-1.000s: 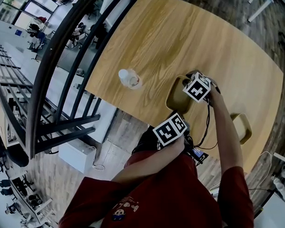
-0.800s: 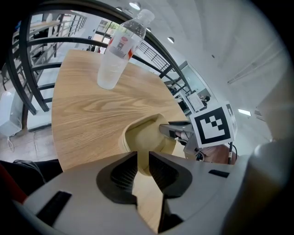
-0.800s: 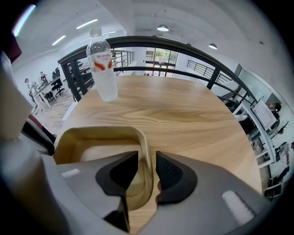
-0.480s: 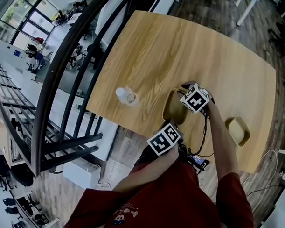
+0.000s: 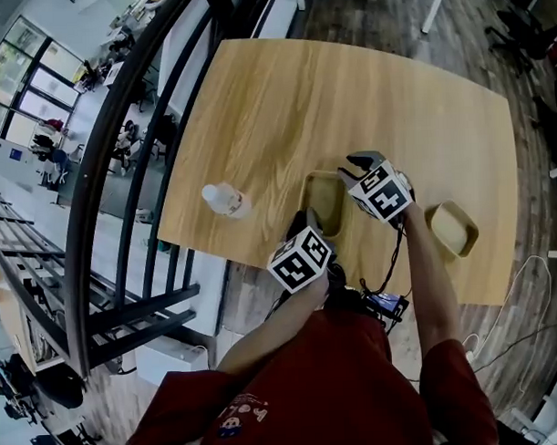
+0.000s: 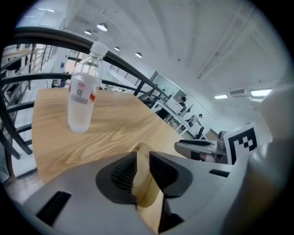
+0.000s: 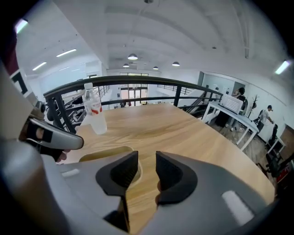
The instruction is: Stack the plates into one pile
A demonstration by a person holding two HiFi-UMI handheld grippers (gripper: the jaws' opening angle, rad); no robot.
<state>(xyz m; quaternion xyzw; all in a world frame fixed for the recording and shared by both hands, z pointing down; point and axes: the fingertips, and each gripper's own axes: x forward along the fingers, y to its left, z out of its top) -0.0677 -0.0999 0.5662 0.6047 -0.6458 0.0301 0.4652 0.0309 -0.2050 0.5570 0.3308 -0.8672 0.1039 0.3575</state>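
A shallow olive-yellow plate (image 5: 325, 199) lies near the table's front edge. My left gripper (image 5: 306, 221) is at its near rim. In the left gripper view the plate's rim (image 6: 143, 149) stands up between the pads of my left gripper (image 6: 143, 158), which are shut on it; these jaws have just been opening a little. My right gripper (image 5: 359, 163) hovers over the plate's far right corner. Its jaws (image 7: 147, 165) have just been opening, and only bare table shows between them, with the plate (image 7: 98, 154) to their left. A second plate (image 5: 452, 227) sits to the right.
A clear plastic water bottle (image 5: 225, 200) with a red label stands near the table's left edge, left of the plate; it also shows as the bottle (image 6: 82, 96) and the bottle (image 7: 94, 114). A dark railing (image 5: 130, 149) runs just beyond that edge. Cables hang by the person's body.
Both grippers have risen and rolled. The right gripper has come up off the plate's right side. The head camera has swung, so the table sits differently in view.
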